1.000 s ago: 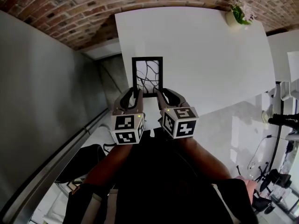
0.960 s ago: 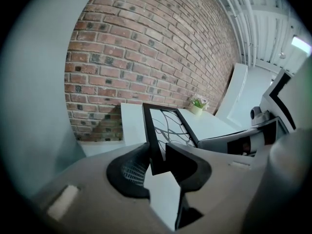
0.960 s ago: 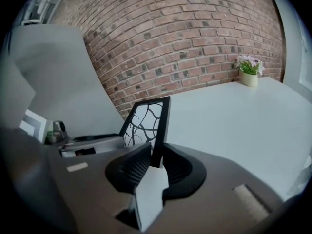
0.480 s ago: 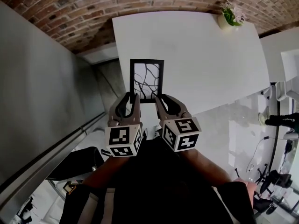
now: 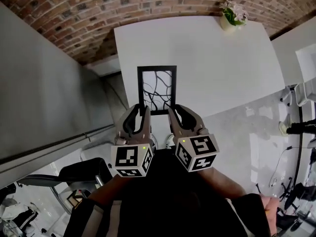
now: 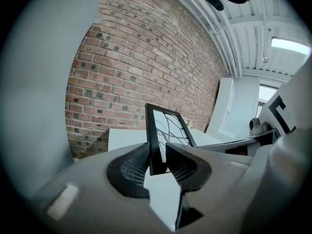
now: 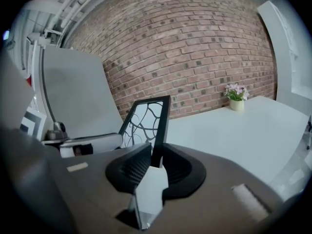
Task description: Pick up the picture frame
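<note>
Black picture frame (image 5: 157, 89) is now up off the white table (image 5: 212, 58), higher than a sec ago, w/ the left gripper (image 5: 141, 108) & right gripper (image 5: 176, 108) each pinched tight on its bottom edge, so the pick-up looks about done

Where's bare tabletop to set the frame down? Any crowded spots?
Nearly all the white table is bare: the wide stretch right of the picture frame to the far edge by the brick wall. Only the flower pot takes the far right corner. Crowded: near left edge, where left gripper and right gripper clamp the frame.
</note>
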Motion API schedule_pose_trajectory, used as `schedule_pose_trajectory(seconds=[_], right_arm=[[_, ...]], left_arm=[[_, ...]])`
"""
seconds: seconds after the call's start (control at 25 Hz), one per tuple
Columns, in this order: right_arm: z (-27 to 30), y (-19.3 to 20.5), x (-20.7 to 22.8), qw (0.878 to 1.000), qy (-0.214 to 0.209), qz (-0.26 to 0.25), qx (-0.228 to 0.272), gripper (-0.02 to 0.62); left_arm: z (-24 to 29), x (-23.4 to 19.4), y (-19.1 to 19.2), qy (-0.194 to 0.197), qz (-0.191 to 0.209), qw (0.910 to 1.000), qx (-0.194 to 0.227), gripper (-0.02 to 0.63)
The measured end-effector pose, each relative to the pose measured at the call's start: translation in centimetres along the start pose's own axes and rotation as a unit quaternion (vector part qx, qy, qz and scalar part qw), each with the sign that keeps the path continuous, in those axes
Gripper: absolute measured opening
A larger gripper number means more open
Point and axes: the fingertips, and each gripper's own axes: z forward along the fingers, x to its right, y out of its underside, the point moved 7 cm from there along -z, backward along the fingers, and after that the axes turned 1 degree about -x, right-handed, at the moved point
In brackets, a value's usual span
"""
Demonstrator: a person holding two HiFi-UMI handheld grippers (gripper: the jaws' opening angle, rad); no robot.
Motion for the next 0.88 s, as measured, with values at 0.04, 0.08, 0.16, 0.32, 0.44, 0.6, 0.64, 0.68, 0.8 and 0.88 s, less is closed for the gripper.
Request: schedule_pose_trajectory(seconds=[0.04,0.08,0.16,0.32,0.44,0.6,0.64,0.68,0.8,0.88], right_arm=[[-0.7,-0.2,0.1,1.0,-0.002,-0.002,0.009,0.072],[-1.5,-0.4,0.3,1.0,-0.004,-0.003,0.017,0.072],[-3.3,-0.7,0.5,0.999,-0.01,-0.008,0.033,0.071],[-5.2,-1.0,0.8,0.998,-0.018,-0.021,0.058,0.064],[-5.7,-1.0,1.1,0.997,-0.023,-0.019,0.065,0.063],[-6.3,-1.1,1.1,0.997,-0.03,-0.02,0.073,0.061],[-6.4,-1.1,1.1,0.997,-0.031,-0.021,0.074,0.061],[-6.4,-1.0,1.2,0.996,-0.033,-0.021,0.075,0.061],[-6.5,-1.0,1.4,0.996,-0.036,-0.023,0.074,0.061],[-6.4,-1.0,1.4,0.996,-0.038,-0.024,0.074,0.061]], left_arm=[[-0.3,0.6,-0.2,-0.001,0.003,1.0,0.005,0.091],[-0.6,1.3,-0.4,-0.002,0.005,0.9999,0.01,0.091],[-1.4,2.8,-0.9,-0.005,0.008,0.9997,0.021,0.091],[-2.5,4.3,-1.2,-0.012,0.008,0.9992,0.038,0.091],[-2.9,4.9,-1.3,-0.015,0.01,0.9988,0.046,0.091],[-3.2,5.3,-1.5,-0.019,0.012,0.9984,0.051,0.091],[-3.3,5.4,-1.5,-0.021,0.012,0.9984,0.052,0.091],[-3.3,5.5,-1.4,-0.022,0.012,0.9983,0.052,0.091],[-3.4,5.7,-1.2,-0.026,0.011,0.9982,0.053,0.091],[-3.4,5.8,-1.3,-0.027,0.012,0.9981,0.053,0.091]])
